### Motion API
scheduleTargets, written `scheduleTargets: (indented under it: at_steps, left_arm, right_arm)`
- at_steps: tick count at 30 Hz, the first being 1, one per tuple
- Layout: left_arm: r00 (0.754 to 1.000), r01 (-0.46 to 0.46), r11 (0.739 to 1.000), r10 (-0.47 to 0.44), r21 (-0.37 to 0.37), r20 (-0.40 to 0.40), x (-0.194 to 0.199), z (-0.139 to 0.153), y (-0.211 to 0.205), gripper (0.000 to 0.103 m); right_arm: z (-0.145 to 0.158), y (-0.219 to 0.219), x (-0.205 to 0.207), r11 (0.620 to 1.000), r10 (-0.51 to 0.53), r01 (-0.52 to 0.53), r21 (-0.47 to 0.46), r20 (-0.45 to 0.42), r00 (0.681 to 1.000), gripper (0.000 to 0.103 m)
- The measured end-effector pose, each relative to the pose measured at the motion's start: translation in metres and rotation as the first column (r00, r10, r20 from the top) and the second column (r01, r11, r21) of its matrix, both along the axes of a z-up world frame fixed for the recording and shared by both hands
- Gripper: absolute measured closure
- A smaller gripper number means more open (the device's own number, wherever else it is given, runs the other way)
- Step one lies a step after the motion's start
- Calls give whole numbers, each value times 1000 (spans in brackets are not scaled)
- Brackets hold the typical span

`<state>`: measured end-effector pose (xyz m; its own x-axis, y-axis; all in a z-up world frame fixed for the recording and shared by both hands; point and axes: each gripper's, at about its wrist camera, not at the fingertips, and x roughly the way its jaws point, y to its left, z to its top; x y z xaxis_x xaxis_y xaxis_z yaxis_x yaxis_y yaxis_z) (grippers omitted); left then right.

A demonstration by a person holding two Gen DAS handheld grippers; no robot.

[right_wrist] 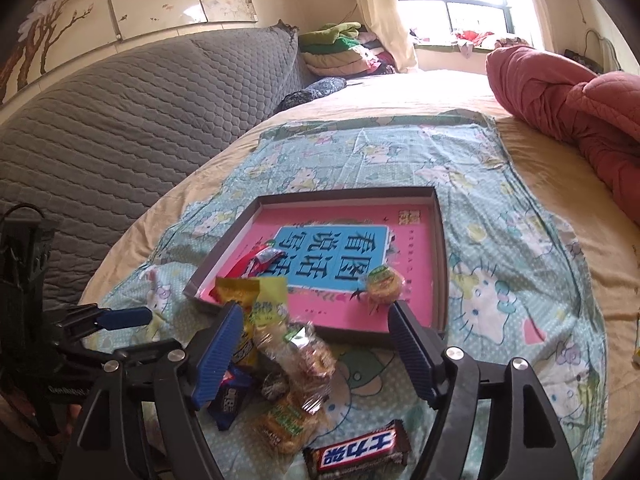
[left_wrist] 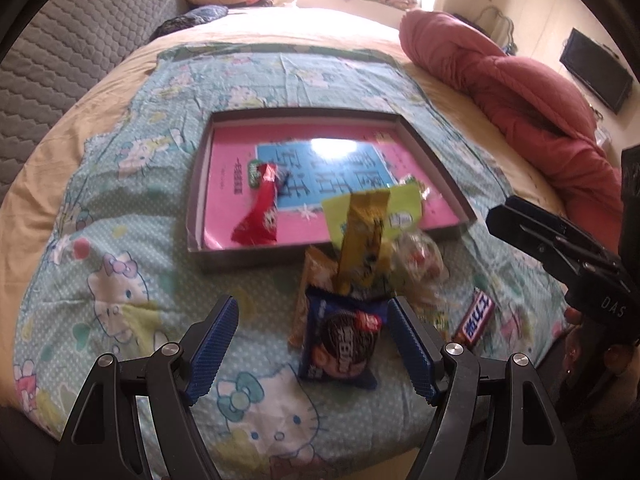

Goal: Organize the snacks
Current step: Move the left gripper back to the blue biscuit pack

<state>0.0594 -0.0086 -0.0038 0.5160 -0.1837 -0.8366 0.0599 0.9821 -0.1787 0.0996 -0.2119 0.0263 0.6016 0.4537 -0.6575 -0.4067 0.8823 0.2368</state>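
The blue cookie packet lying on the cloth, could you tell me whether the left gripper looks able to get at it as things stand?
Probably yes. The left gripper is open and the blue cookie packet already lies between its fingers with nothing on top of it. A tan packet and a yellow wrapper crowd its far end, so they might get nudged.

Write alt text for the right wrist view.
The open right gripper hovers over a pile of wrapped snacks on a cartoon-print cloth, just short of a shallow pink-lined box already holding two snacks. A chocolate bar lies nearest the camera.
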Motion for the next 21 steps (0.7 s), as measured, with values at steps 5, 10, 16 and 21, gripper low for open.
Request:
scheduleTargets:
  at_steps: [5,10,16,21]
  left_arm:
    - [999,24,1000,-24,-1,-25,-7,-7,-7,25]
    - [998,34,999,-34,-7,-57,-12,-16,-11,25]
    - [996,28,999,-31,-26,-84,-13,-24,-11,25]
    - [993,26,998,-32,-55,-118,-12,-34,-9,25]
  right_arm:
    - [-3,3,-9,1000,19,-19,-2,-15,1000,28]
    - [-5,5,-15,1000,24,-24,-17,-28,999,28]
    - [-10,3,-18,1000,21,-22,-21,-53,998,28]
    - [-14,5,-19,999,25,-27,-38,-67,997,28]
